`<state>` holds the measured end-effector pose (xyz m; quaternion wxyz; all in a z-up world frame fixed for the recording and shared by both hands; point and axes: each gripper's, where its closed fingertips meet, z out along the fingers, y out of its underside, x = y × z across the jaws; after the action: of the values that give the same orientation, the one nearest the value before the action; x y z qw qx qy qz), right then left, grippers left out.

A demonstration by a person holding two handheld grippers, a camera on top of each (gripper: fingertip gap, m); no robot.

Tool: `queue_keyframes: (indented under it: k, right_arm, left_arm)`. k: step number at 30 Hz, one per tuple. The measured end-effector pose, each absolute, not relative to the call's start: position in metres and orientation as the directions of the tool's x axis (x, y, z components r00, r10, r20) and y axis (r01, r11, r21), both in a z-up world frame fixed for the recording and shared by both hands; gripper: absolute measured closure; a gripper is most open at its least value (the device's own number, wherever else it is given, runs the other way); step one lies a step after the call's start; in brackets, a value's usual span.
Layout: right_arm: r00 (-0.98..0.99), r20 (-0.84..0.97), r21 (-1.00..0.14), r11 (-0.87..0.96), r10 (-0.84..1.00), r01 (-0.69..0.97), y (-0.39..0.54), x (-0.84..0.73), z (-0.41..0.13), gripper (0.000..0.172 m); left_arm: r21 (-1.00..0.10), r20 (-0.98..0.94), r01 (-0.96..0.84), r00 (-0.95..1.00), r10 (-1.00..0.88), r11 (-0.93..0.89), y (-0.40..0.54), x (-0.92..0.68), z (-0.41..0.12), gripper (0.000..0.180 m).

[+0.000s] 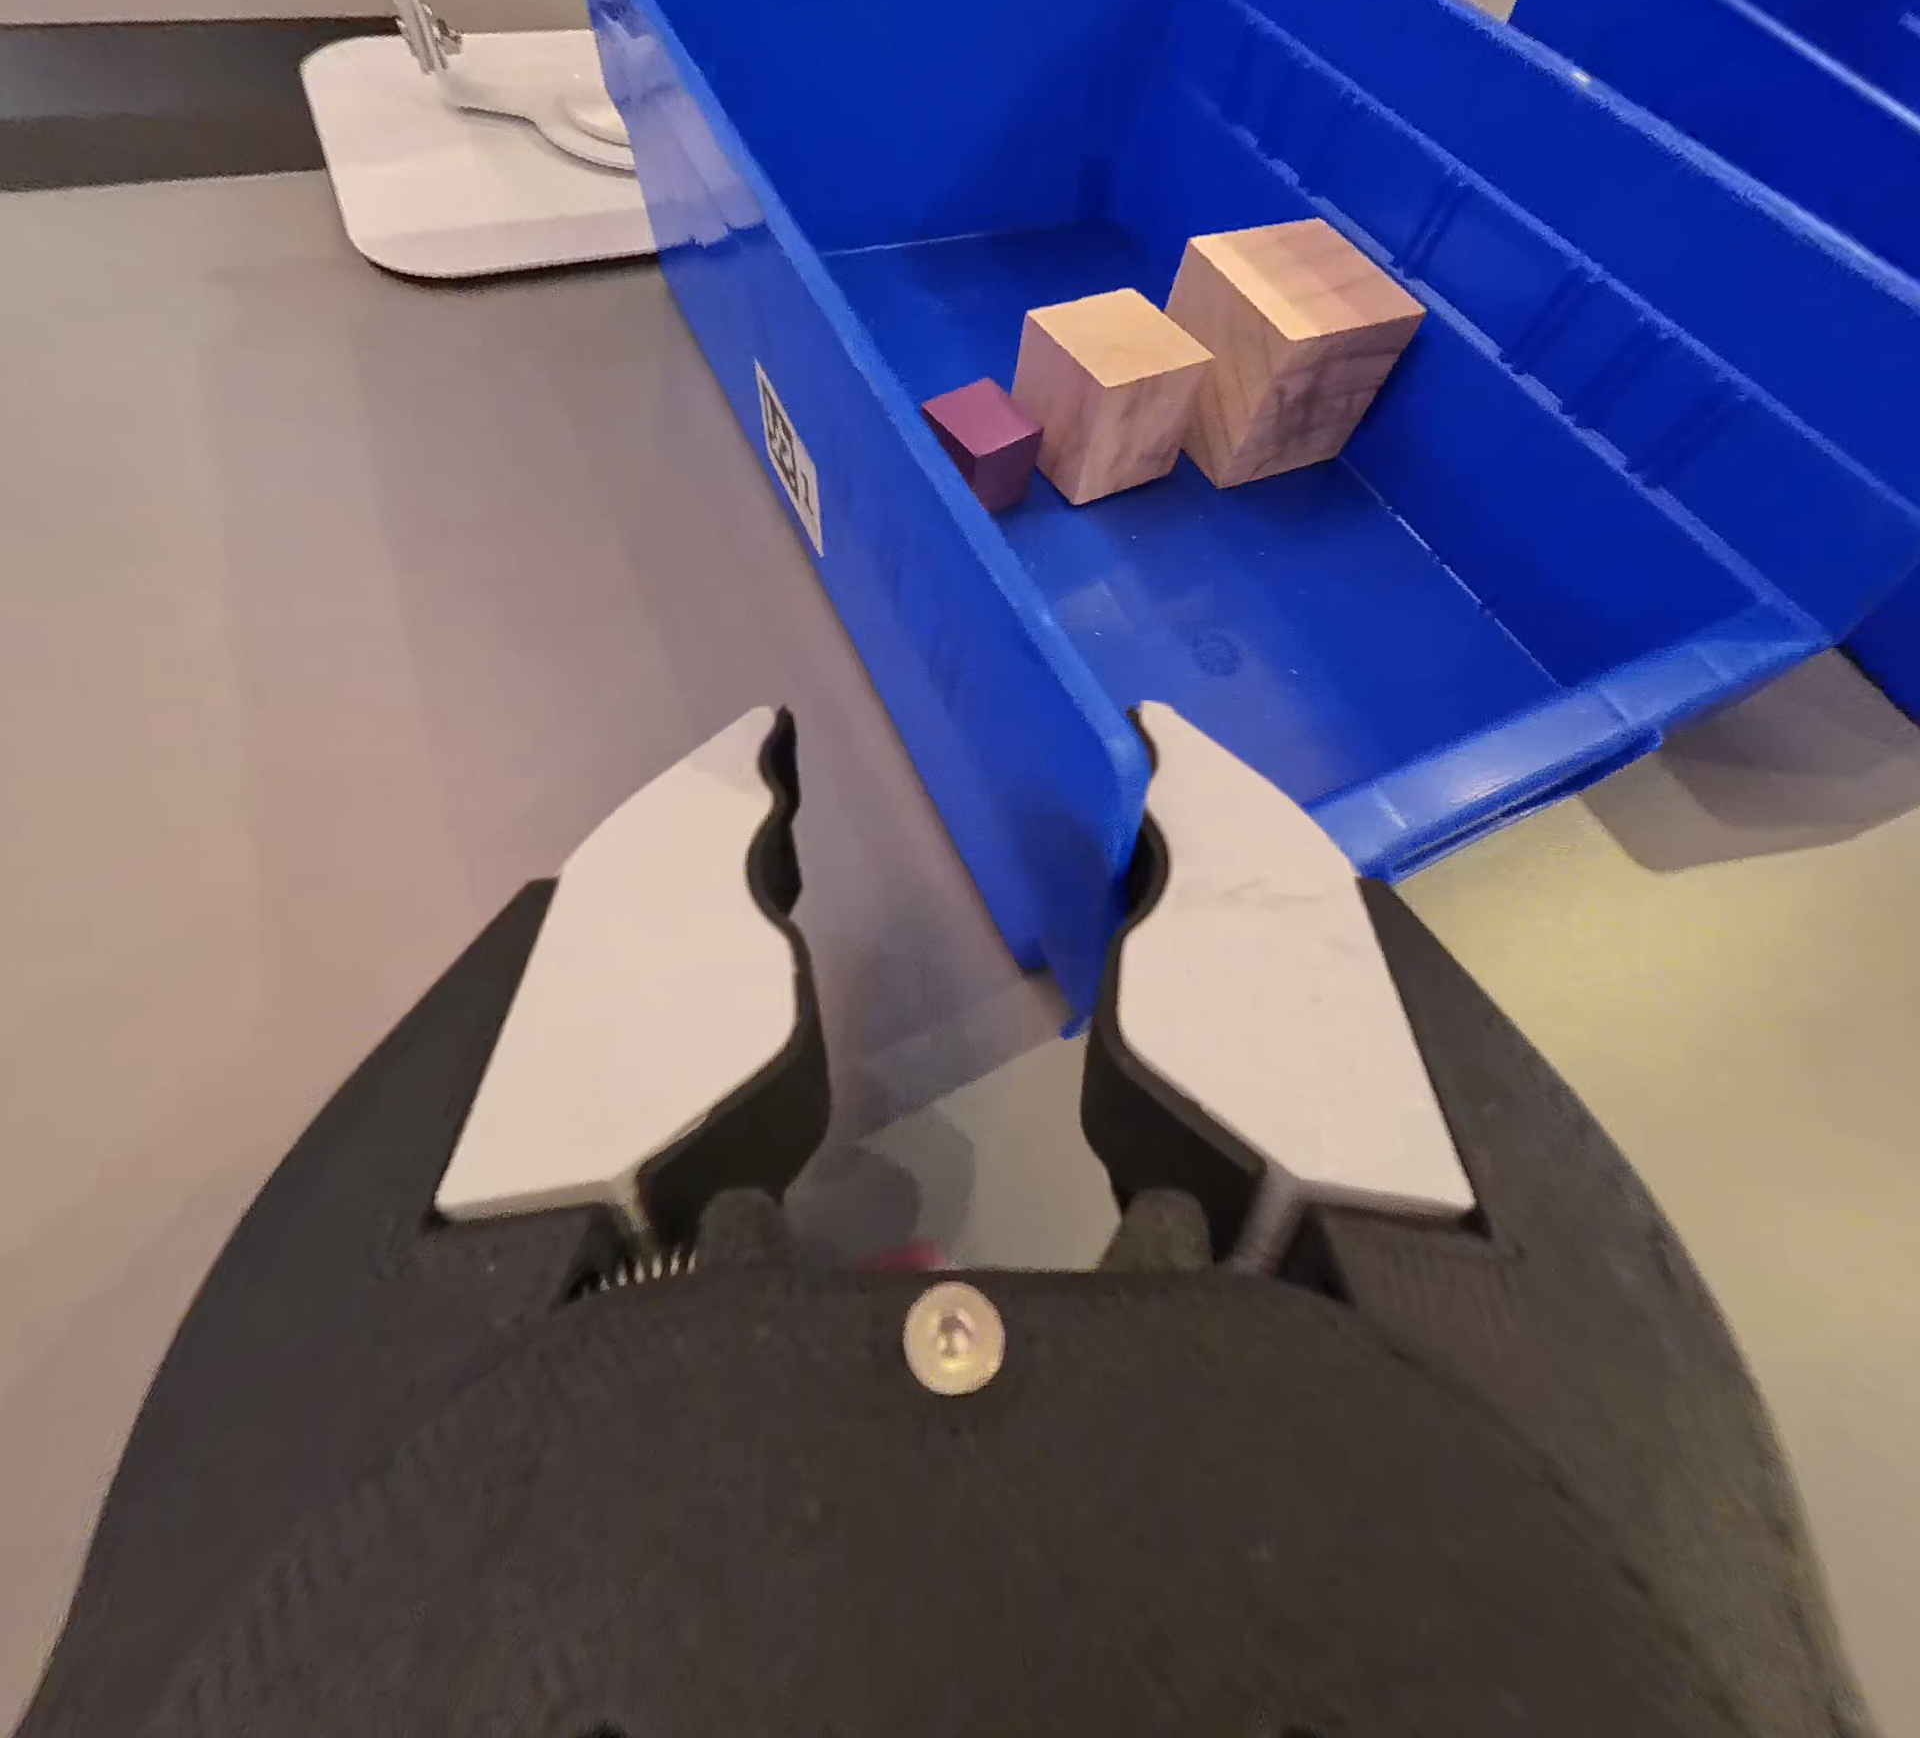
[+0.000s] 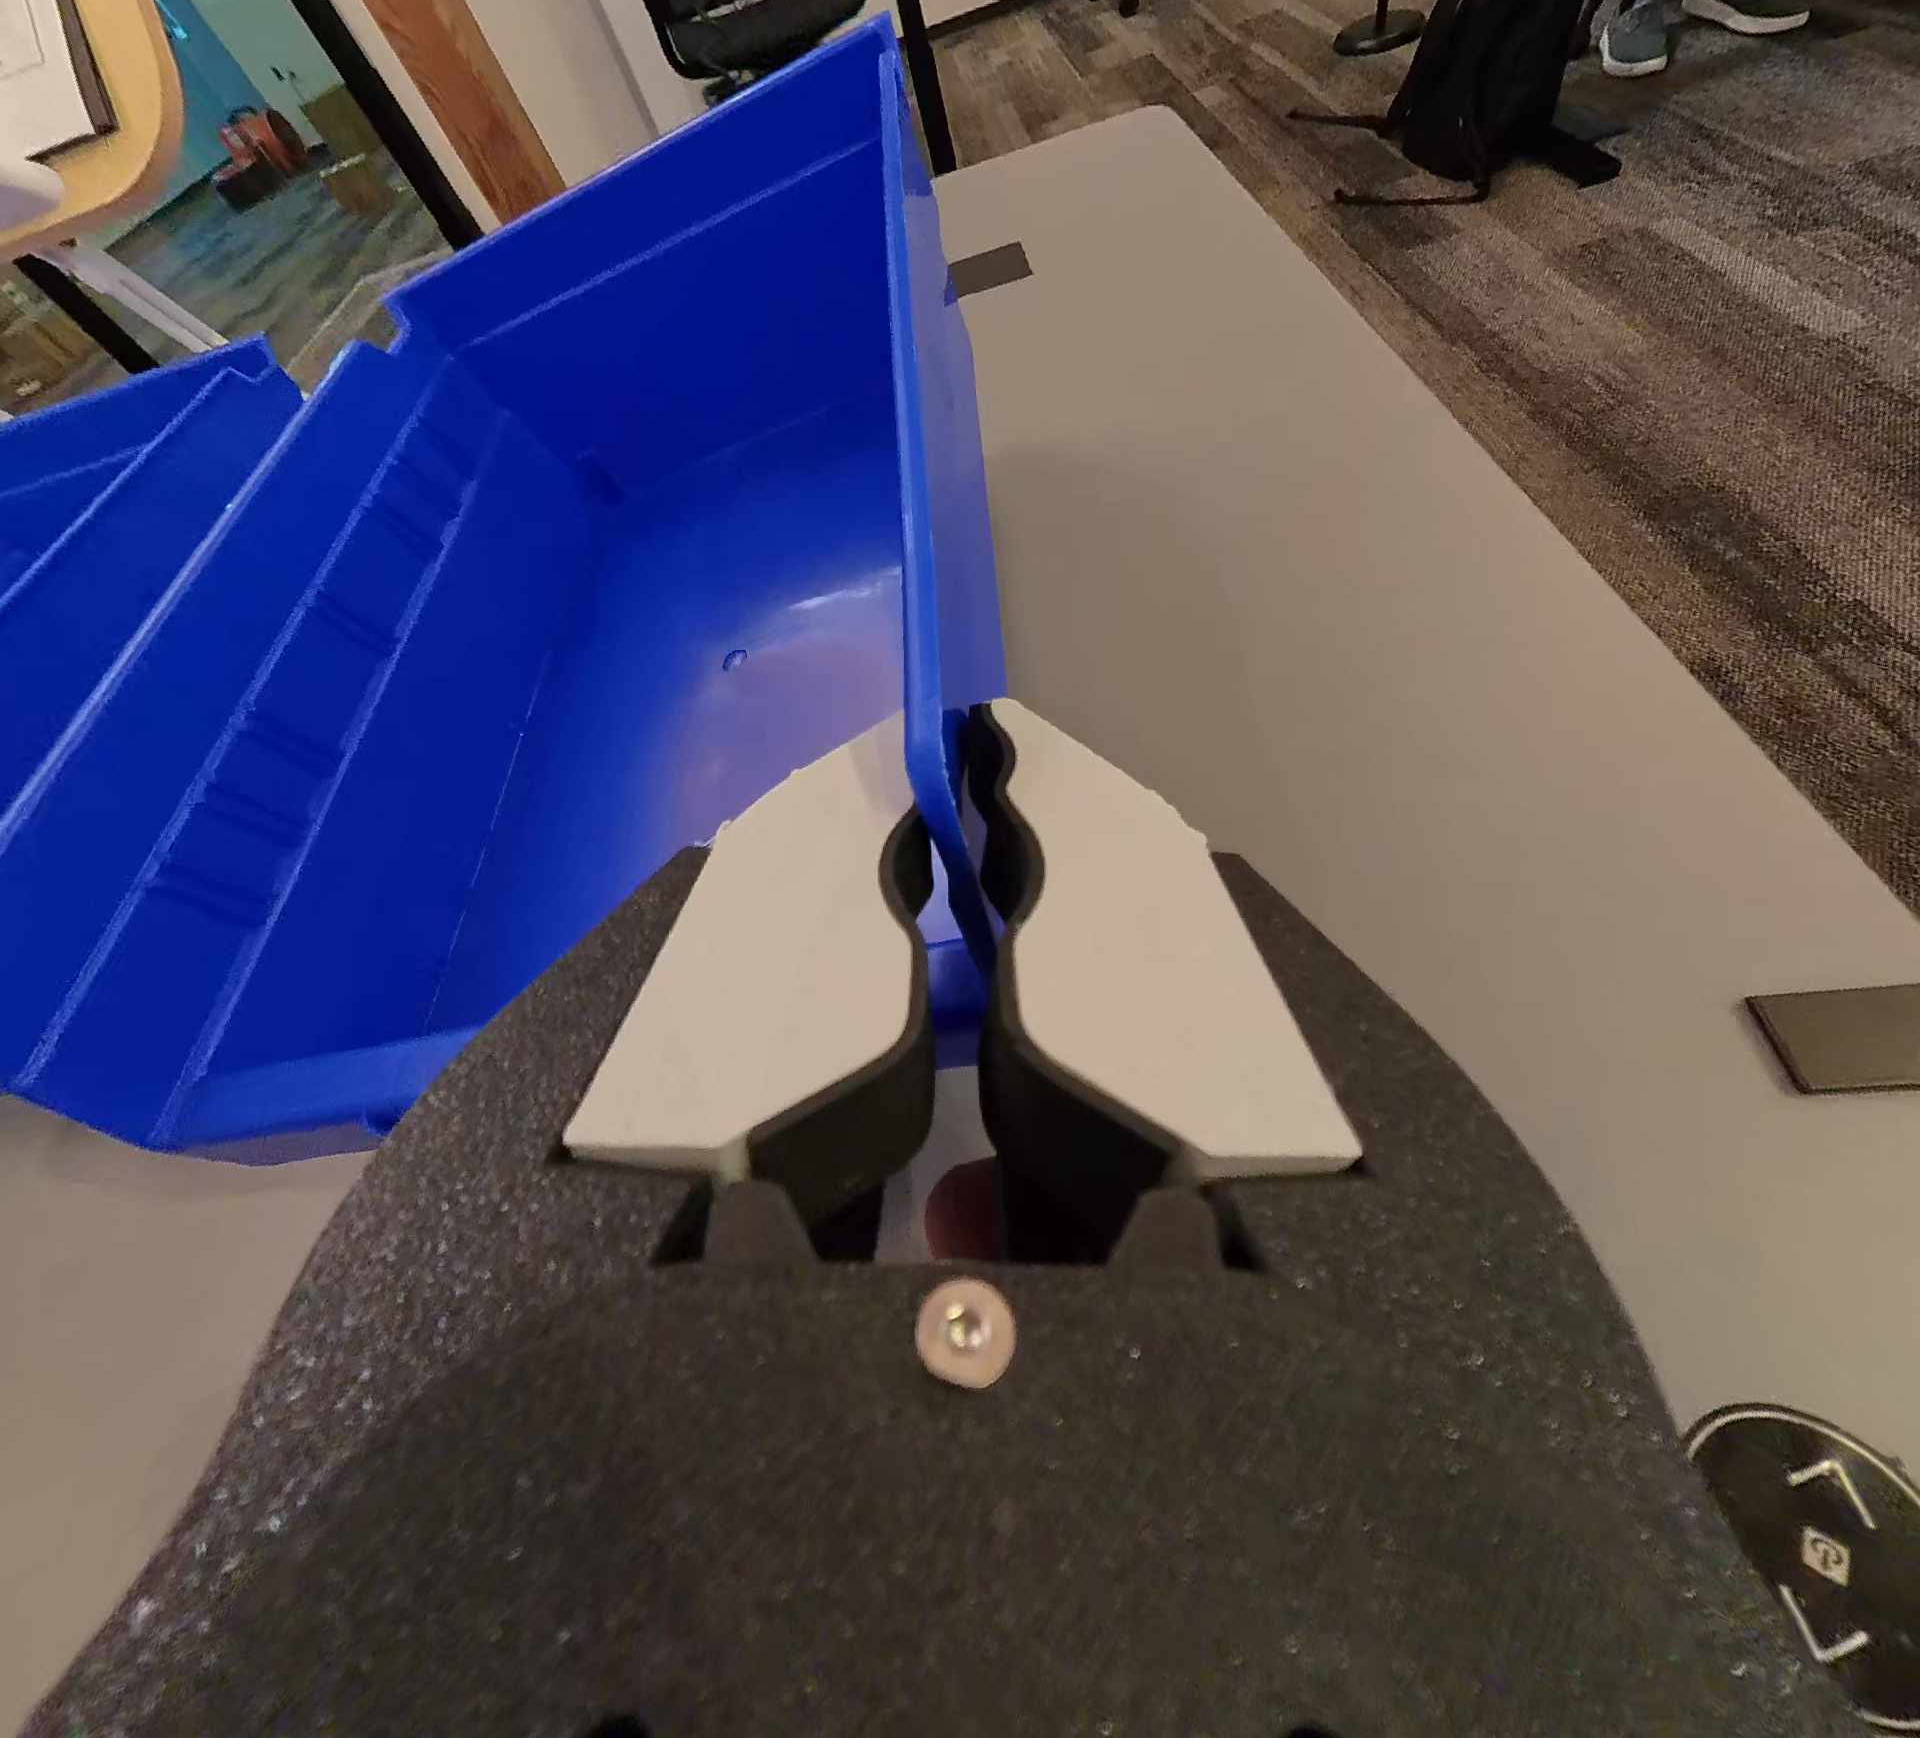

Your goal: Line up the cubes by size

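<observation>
The three cubes sit in a row on the floor of the blue bin (image 1: 1351, 608), touching, smallest to largest: a purple cube (image 1: 982, 441), a mid cube (image 1: 1112, 395) and a big cube (image 1: 1294, 348), both of pale wood with visible grain. That order looks already done. The right gripper (image 2: 951, 753) has its jaws clamped on the bin's thin plastic side wall, likely to steady or shift it. The left gripper (image 1: 961, 722) stands with jaws apart astride the bin's near corner (not pressing it). The bench (image 1: 312, 649) is matte grey
</observation>
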<state>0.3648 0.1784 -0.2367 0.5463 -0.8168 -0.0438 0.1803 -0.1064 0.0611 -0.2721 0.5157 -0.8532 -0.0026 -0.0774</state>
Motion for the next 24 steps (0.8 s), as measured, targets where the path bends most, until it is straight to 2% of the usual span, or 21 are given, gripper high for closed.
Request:
queue_keyframes:
  k: [6, 16, 24]
  right_arm:
    - [0.922, -0.283, -0.888, -0.436, 0.266, -0.146, 0.179, 0.364, -0.245, 0.168]
    - [0.912, -0.314, -0.871, -0.463, 0.265, -0.165, 0.179, 0.36, -0.253, 0.168]
    - [0.91, -0.321, -0.866, -0.469, 0.264, -0.17, 0.18, 0.361, -0.256, 0.168]
  left_arm:
    - [-0.88, 0.144, 0.085, 0.985, -0.091, -0.467, 0.065, -0.102, -0.271, 0.156]
    - [-0.864, 0.157, 0.106, 0.985, -0.065, -0.492, 0.061, -0.111, -0.272, 0.163]
    - [-0.853, 0.14, 0.108, 0.99, -0.025, -0.51, 0.047, -0.14, -0.272, 0.175]
